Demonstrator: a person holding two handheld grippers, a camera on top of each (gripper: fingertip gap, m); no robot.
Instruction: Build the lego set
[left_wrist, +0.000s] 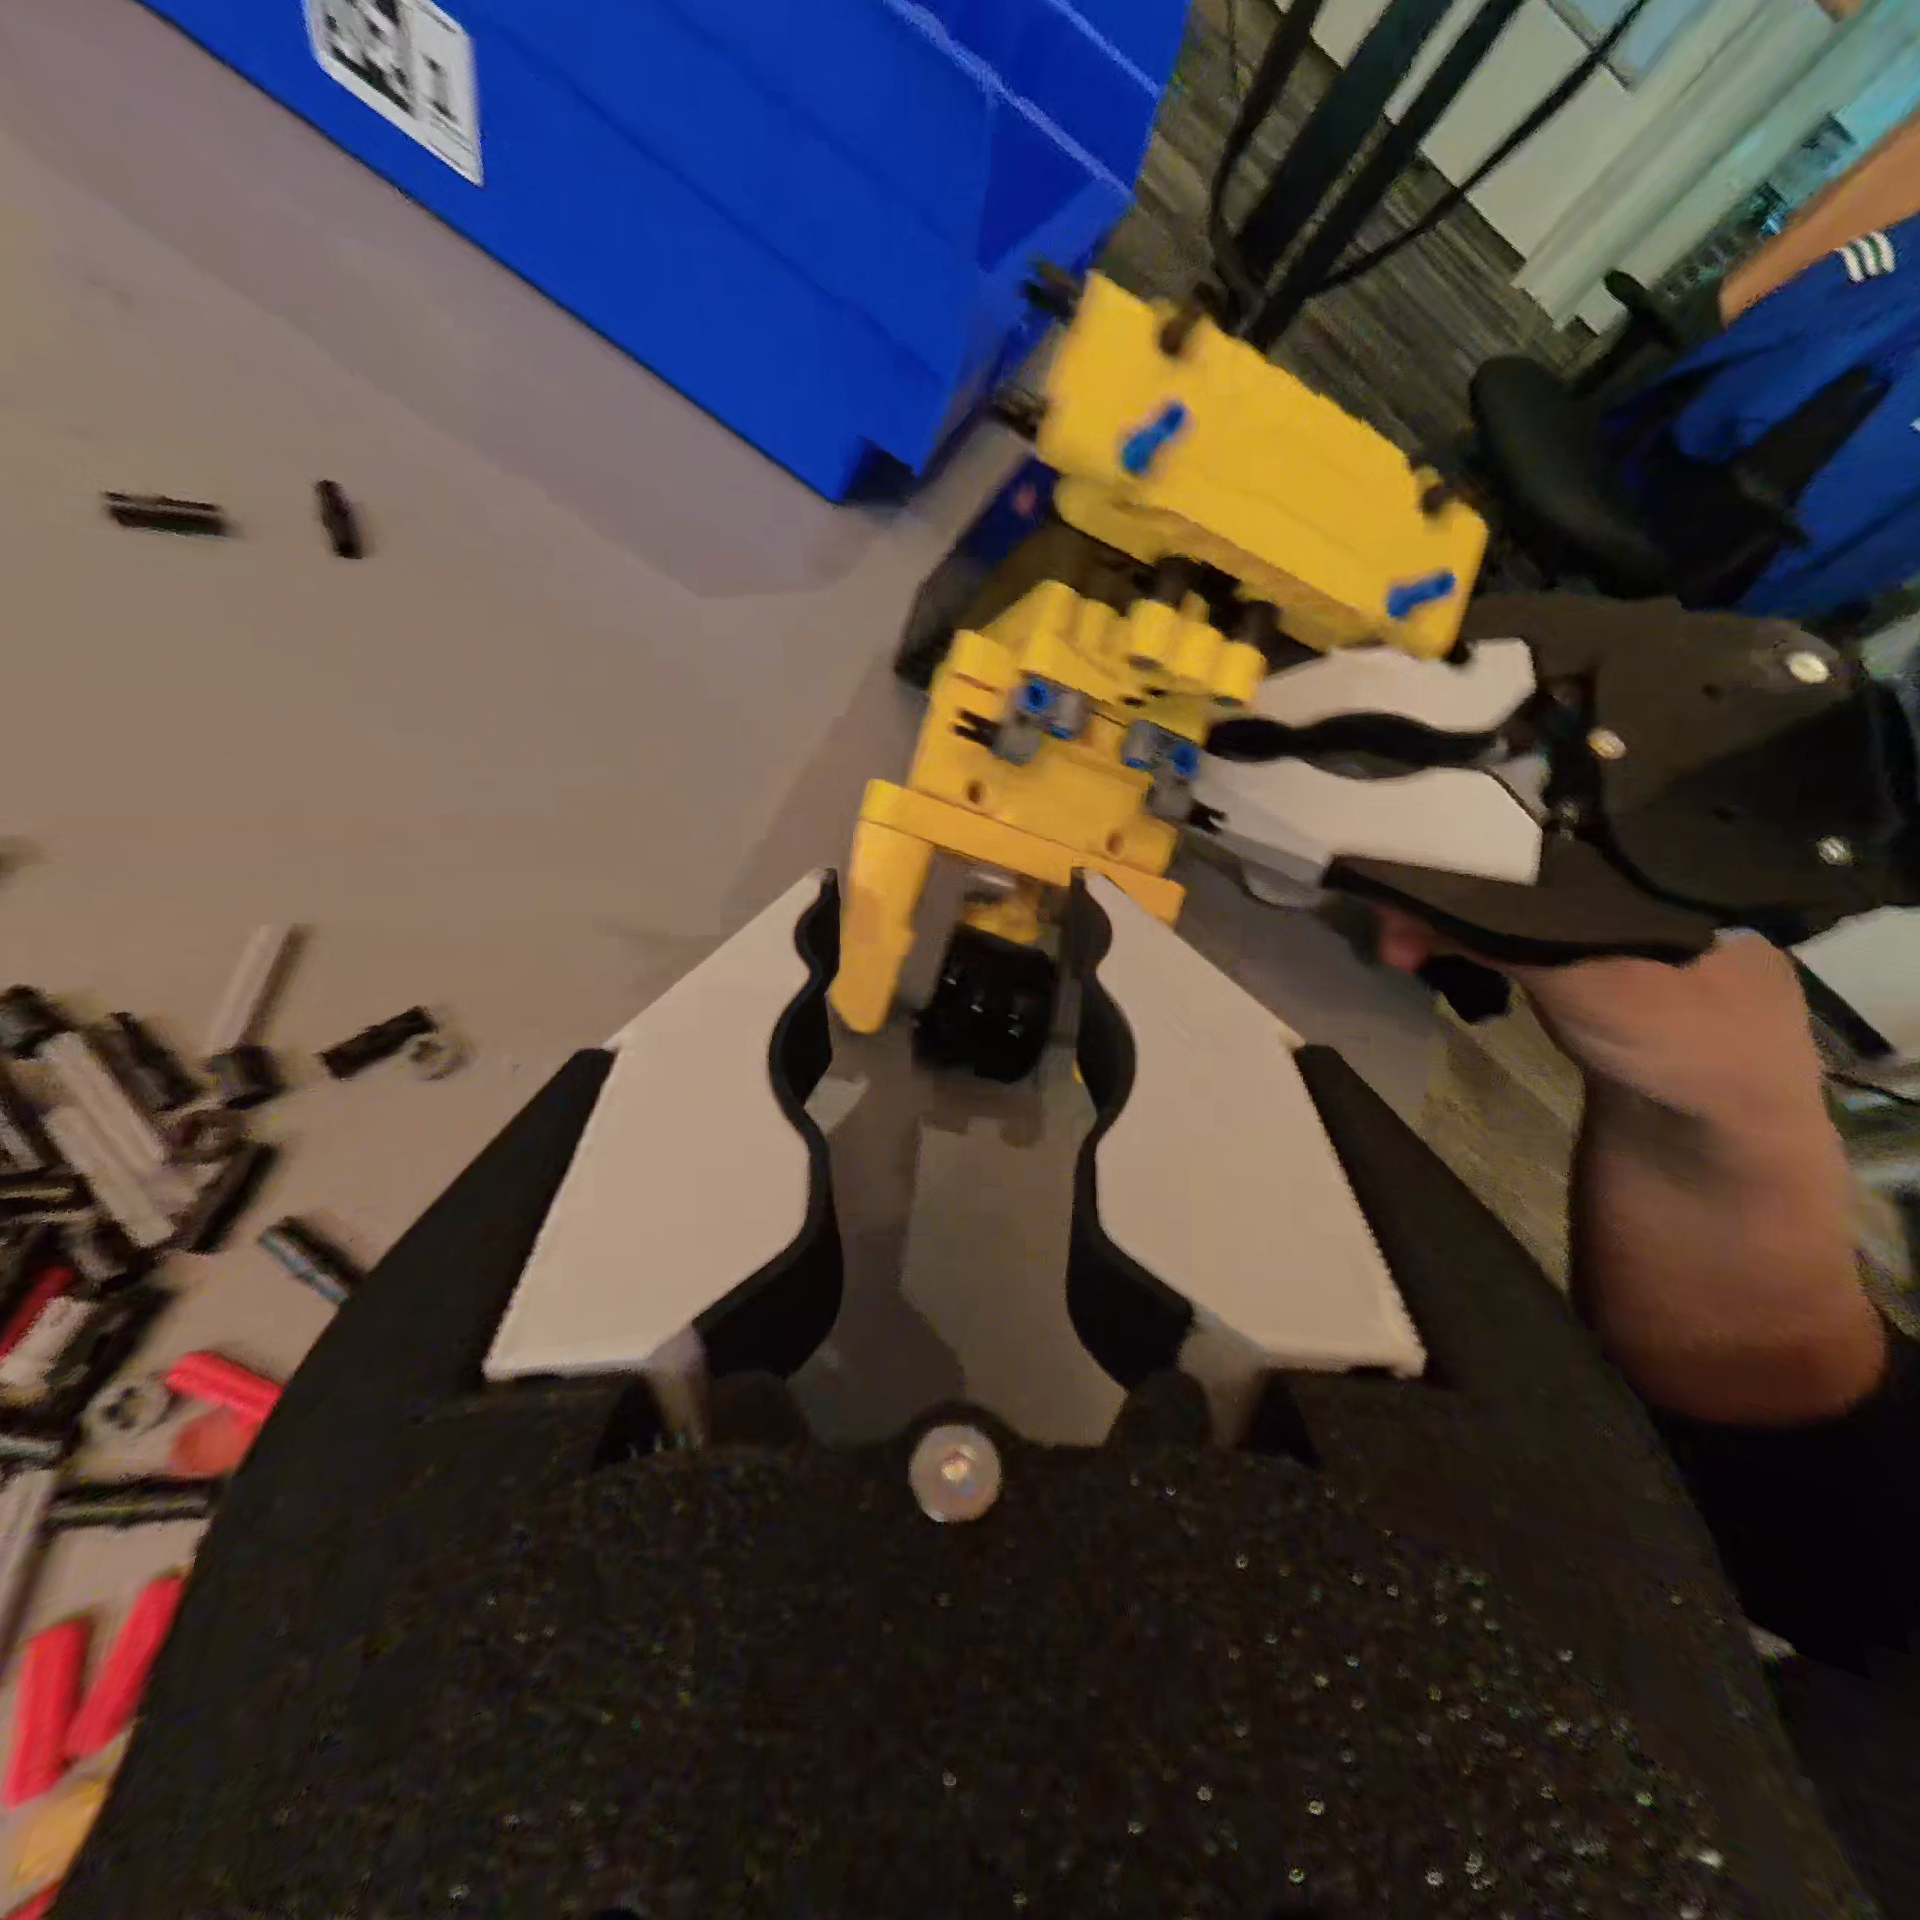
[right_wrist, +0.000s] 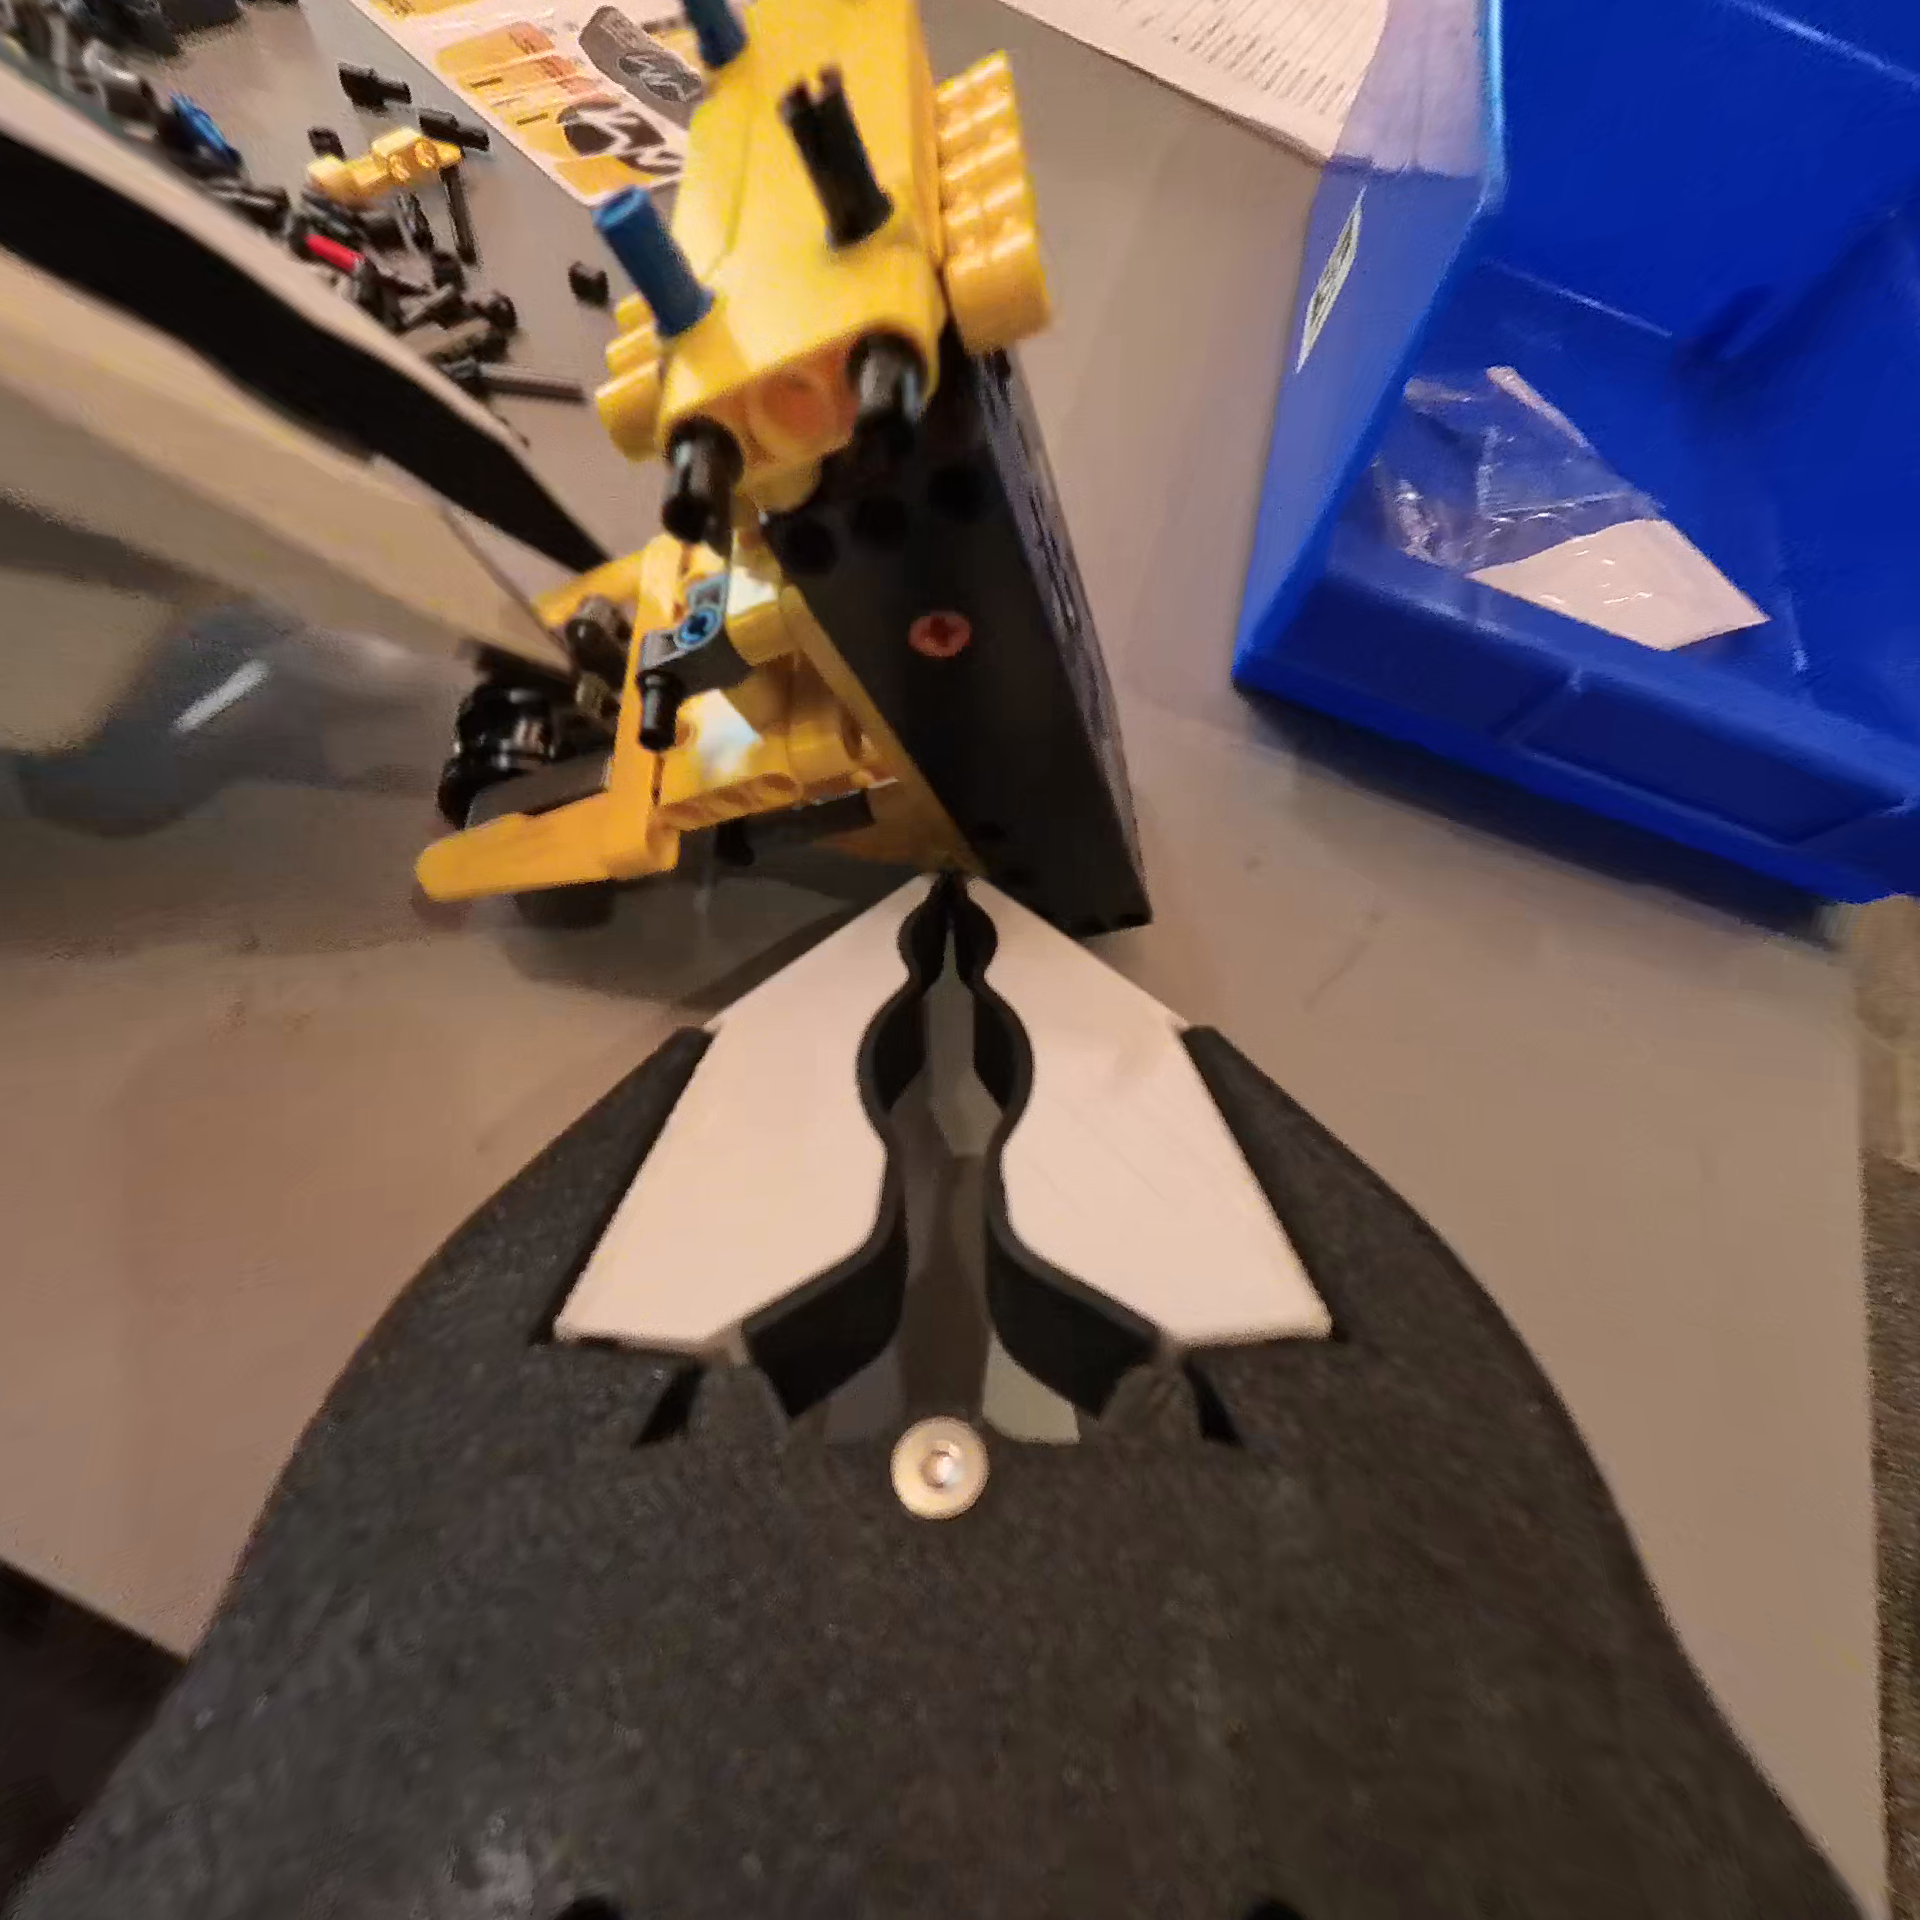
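A yellow brick-built vehicle model (left_wrist: 1049, 790) with blue pins and a black wheel (left_wrist: 982, 1008) stands tilted over the grey table. My left gripper (left_wrist: 951, 894) is closed on its near end, with one pad on the yellow fender, the other on the grey part, and the wheel between them. My right gripper (right_wrist: 945, 883) is shut. Its tips touch the lower edge of the model (right_wrist: 800, 208), where the yellow body meets a black panel (right_wrist: 997, 675). In the left wrist view the right gripper (left_wrist: 1210, 769) comes in from the right, its closed tips at the model's side.
A blue bin (left_wrist: 727, 208) stands behind the model; in the right wrist view it (right_wrist: 1662, 312) holds a plastic bag. Loose black, grey and red parts (left_wrist: 104, 1143) lie at the left. More parts (right_wrist: 395, 229) and a printed sheet (right_wrist: 582, 83) lie beyond. A hand (left_wrist: 1662, 1143) holds the right gripper. Left tips to right tips: about 8 centimetres.
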